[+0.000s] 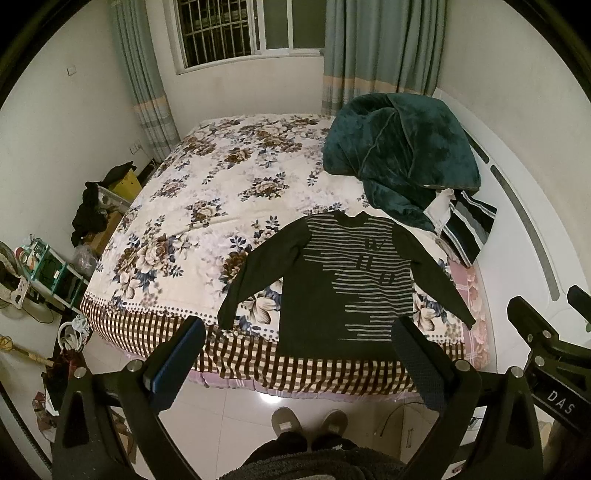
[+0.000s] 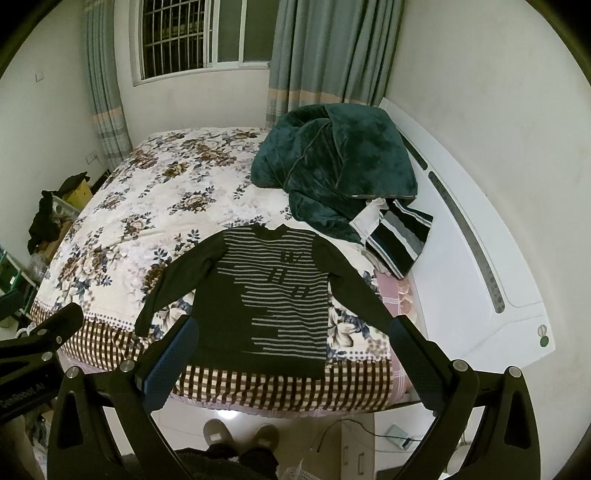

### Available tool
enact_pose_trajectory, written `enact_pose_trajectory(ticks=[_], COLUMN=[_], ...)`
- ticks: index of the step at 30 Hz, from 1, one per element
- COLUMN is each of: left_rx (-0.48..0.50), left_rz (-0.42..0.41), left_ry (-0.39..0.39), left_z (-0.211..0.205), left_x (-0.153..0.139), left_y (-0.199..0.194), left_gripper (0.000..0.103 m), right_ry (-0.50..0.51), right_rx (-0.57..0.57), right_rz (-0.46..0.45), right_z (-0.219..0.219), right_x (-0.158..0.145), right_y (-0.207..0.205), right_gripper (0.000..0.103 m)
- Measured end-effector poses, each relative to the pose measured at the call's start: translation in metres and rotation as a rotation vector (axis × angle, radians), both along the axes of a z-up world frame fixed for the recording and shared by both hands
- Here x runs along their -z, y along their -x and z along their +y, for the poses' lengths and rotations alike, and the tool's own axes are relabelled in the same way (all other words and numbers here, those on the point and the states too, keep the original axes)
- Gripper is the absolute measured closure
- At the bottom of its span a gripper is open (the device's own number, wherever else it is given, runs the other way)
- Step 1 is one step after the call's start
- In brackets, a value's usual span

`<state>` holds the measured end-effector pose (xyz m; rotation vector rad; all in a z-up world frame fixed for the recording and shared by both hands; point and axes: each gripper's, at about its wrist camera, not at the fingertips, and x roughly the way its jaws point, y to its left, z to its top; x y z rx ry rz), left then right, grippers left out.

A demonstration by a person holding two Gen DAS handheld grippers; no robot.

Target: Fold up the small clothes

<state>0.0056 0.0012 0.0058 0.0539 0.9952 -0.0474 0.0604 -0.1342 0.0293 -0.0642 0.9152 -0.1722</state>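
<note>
At the far left of the left wrist view, clutter sits on the floor: a teal rack [image 1: 51, 264], a dark garment draped over boxes [image 1: 86, 214] and a yellow box [image 1: 127, 184]. Moving right, the bed with its floral quilt [image 1: 207, 192] fills the middle of the frame, its checked border hanging over the near edge. The dark striped sweater [image 1: 332, 288] lies flat, front up, on the near right part of the quilt, both sleeves spread outward and down, its hem reaching the checked border. Above and right of it a teal plush blanket [image 1: 402, 158] is heaped, with a striped pillow [image 1: 467, 229] poking out beneath it against the white headboard [image 1: 524, 236].

The left gripper [image 1: 299, 365] hangs in the lower centre of the frame above the floor tiles, its jaws spread wide with nothing between them, clear of the sweater. The right gripper [image 2: 291, 363] sits lower centre in its own view, jaws likewise wide apart and holding nothing, framing the sweater's hem. The person's grey slippers [image 2: 240, 435] stand on the tiles at the bottom, and a window [image 2: 195, 33] with curtains [image 2: 325, 55] shows at the top
</note>
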Motion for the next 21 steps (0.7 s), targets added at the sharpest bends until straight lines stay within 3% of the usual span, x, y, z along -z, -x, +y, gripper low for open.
enact_pose_trajectory(ticks=[21], left_rx=[0.000], left_rz=[-0.006], left_ry=[0.005], left_z=[0.0023], left_x=[0.0000], left_y=[-0.0045], left_gripper=[0.000], right_ry=[-0.003], right_rx=[0.000], right_rz=[-0.004], right_z=[0.0042], right_x=[-0.0059], right_y=[-0.0033], right_gripper=[0.000])
